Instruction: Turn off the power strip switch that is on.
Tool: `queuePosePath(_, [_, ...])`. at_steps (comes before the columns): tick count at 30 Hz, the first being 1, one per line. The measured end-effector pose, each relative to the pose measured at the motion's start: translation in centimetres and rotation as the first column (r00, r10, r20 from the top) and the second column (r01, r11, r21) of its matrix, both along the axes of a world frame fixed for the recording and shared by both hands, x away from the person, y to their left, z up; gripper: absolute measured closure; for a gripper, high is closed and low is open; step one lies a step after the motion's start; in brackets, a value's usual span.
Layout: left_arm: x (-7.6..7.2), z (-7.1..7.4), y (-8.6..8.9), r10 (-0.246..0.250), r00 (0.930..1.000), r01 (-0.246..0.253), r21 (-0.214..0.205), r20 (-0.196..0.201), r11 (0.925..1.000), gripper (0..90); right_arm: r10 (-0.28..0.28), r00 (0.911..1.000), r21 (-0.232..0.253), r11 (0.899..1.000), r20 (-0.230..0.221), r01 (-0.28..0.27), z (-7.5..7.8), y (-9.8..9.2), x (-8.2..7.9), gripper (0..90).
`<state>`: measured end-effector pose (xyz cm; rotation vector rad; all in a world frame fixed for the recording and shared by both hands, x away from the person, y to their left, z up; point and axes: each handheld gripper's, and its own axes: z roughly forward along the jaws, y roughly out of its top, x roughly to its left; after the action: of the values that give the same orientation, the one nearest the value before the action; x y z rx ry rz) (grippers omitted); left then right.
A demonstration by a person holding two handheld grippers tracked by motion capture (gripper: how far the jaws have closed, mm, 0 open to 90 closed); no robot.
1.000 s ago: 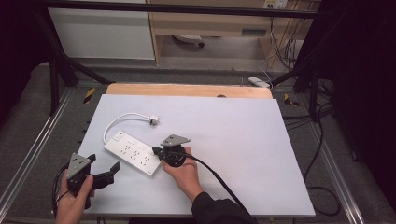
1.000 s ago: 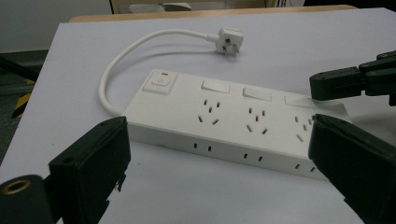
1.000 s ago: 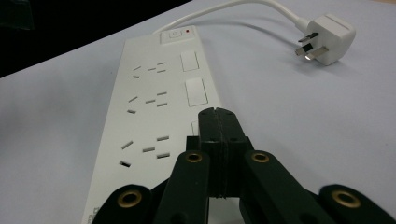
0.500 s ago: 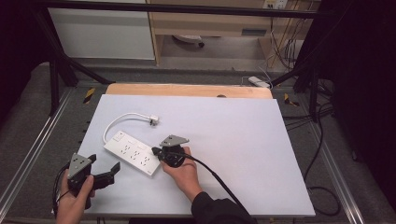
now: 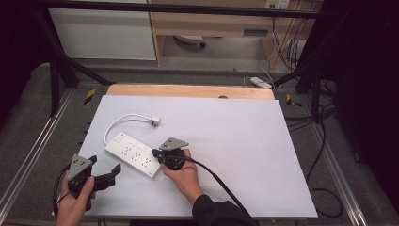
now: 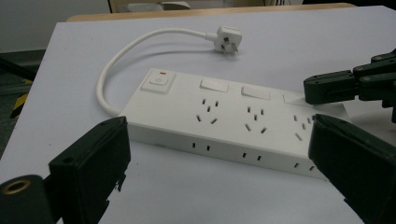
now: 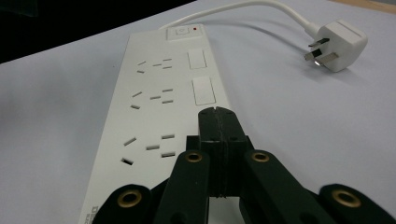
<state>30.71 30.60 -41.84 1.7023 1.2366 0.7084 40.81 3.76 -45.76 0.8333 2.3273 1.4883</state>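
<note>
Right under hand-held gripper [image 7: 217, 116], power strip [image 7: 159, 98]

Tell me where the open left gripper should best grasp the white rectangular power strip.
Probably across the flat white rectangular power strip's narrow width, at the near long edge facing the left gripper. The long sides are straight and parallel; the shut right gripper occupies the far end.

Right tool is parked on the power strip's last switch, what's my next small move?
Probably press straight down. The right tool is shut, its tip over the nearest rocker switch of the power strip. The left tool stands open beside the strip, touching nothing, so press gently.
</note>
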Motion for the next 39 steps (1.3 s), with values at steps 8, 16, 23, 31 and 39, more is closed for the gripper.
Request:
queuePosePath(8, [-0.02, -0.01, 0.02, -0.002, 1.0, 0.002, 0.005, 0.0, 1.0, 5.5, 0.0, 1.0, 0.001, 1.0, -0.002, 0.0, 0.0, -0.01, 0.0, 90.0])
queuePosePath(16, [-0.02, 0.0, 0.03, 0.0, 1.0, 0.0, 0.004, 0.001, 1.0, 5.5, 0.003, 1.0, 0.001, 1.0, -0.002, -0.003, -0.01, -0.01, 0.03, 90.0])
queuePosePath(23, [-0.03, -0.03, -0.05, -0.001, 1.0, 0.001, 0.008, -0.002, 1.0, 5.5, 0.008, 1.0, -0.002, 1.0, -0.003, -0.008, -0.01, -0.03, 0.07, 90.0])
queuePosePath(31, [-0.03, -0.03, 0.0, 0.0, 1.0, 0.0, 0.004, -0.002, 1.0, 5.5, 0.006, 1.0, -0.007, 1.0, 0.001, -0.006, -0.02, 0.02, 0.05, 90.0])
queuePosePath(39, [-0.05, -0.02, 0.02, 0.0, 1.0, 0.0, 0.005, -0.002, 1.0, 5.5, 0.011, 0.9999, -0.019, 1.0, -0.012, -0.011, 0.05, -0.03, 0.08, 90.0])
